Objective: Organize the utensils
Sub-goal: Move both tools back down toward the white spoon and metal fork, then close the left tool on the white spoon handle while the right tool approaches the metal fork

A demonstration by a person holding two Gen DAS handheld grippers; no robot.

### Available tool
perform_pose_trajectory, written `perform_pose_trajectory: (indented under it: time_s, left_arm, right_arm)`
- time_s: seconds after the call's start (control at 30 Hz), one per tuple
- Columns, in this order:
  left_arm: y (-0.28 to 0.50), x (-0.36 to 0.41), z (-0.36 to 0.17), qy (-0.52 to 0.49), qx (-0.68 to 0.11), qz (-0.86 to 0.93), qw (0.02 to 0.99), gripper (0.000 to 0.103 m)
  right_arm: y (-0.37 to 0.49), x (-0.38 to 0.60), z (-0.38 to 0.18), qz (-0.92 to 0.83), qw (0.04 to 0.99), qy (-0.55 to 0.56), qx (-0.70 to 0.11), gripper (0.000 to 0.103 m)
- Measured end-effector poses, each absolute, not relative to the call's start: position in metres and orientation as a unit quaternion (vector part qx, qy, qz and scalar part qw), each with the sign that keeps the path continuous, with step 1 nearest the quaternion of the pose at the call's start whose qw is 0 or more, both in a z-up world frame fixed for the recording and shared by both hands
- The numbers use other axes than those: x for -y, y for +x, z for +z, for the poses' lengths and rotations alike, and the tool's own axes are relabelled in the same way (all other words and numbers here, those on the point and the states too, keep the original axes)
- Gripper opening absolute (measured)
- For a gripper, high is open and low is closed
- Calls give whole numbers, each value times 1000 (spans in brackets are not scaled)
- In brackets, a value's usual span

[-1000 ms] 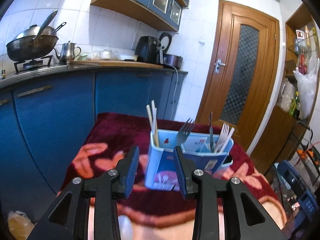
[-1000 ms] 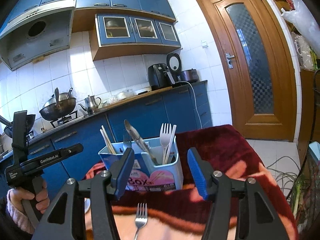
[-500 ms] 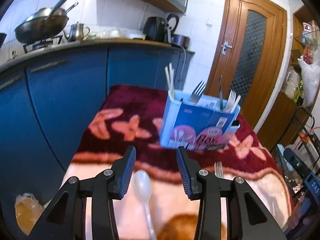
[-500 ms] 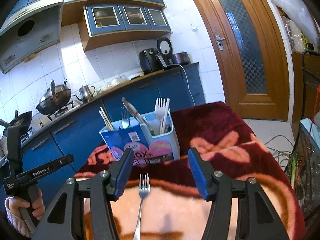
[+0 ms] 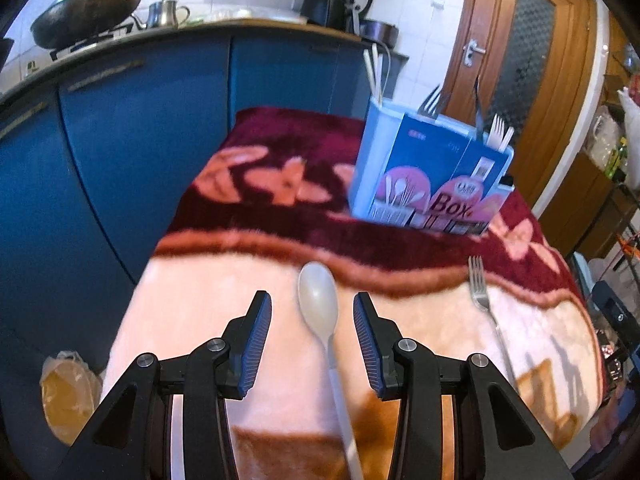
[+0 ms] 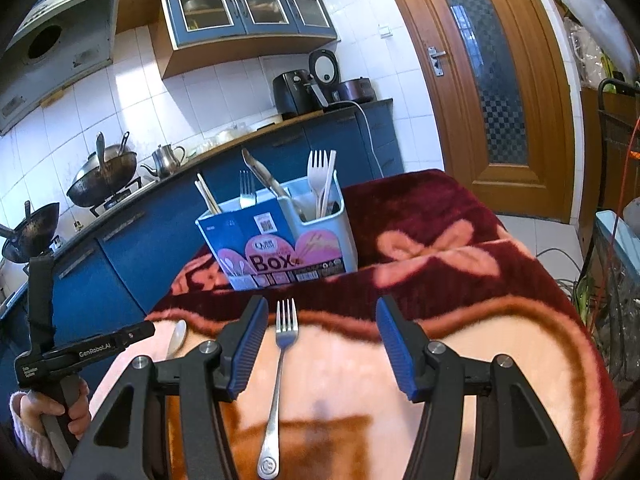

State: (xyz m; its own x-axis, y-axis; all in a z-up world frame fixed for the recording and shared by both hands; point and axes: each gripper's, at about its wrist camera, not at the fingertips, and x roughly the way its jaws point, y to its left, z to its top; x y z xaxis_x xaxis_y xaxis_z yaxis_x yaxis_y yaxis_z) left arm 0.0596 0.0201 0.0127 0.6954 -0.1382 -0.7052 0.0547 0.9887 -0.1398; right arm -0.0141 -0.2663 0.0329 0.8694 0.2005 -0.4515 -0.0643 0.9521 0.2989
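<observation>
where the blanket (image 5: 248,320) covers the table, a utensil box (image 6: 280,240) is stood upright; nearer, a metal fork (image 6: 280,360) is framed by the spread right gripper (image 6: 320,344), and a white spoon (image 5: 320,308) by the spread left gripper (image 5: 312,344), neither pinched.

**Colours on and around the blanket**

I am looking at a blanket (image 6: 460,344) showing maroon and peach with pink bows. On it, a pale blue box (image 6: 280,240) is wearing pink circles. Nearer me than the box, a grey-white spoon (image 5: 320,304) and a silver fork (image 6: 280,364) are lying. Behind the box, blue cabinets (image 5: 140,140) are standing.
</observation>
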Motion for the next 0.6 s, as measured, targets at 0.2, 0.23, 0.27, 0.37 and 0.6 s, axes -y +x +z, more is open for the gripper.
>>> perform_pose_trajectory:
  time_s: [0.2,0.23,0.27,0.37,0.6]
  left_arm:
    - [61,-15,-2,-37,-415,-58,907,44]
    - [61,-14,-4,-36,-419,-58,906,44]
    - [62,-13,-6,-33,-424,-58,903,44]
    - [64,-10,-11,-26,-434,-59,899,44]
    - [70,0,-19,-4,-456,-72,887,43]
  right_arm:
    - [-12,270,22,62,952,146,-261,60]
    - [-12,271,21,62,952,146,-263,60]
    - [-11,272,20,60,951,148,-265,60]
    - [-11,275,16,58,949,153,-270,60]
    - [-10,282,7,56,945,164,-277,60]
